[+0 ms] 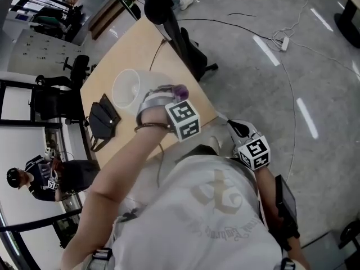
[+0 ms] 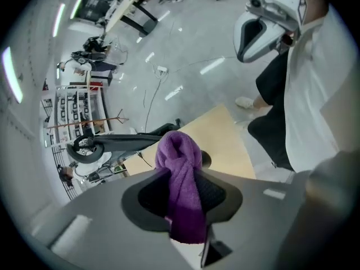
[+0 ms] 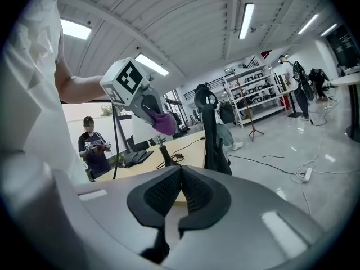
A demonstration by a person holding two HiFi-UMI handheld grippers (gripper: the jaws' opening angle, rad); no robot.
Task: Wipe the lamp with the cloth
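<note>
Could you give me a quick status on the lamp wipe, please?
Left gripper shut on purple cloth, beside lamp shade; contact unclear. Right gripper empty, jaws together. Black pouch nearby, not blocking.

- Left gripper [image 2: 181, 180]: jaws closed on a purple cloth [image 2: 180, 156], whose bunched end rises above the jaw tips while the rest hangs between the pads.
- Tabletop [image 2: 228, 142]: pale wood, its corner seen beyond the cloth.
- Floor [image 2: 185, 55]: glossy grey, crossed by a thin cable [image 2: 147, 103].
- Right edge: the person's white shirt [image 2: 320, 89].
</note>
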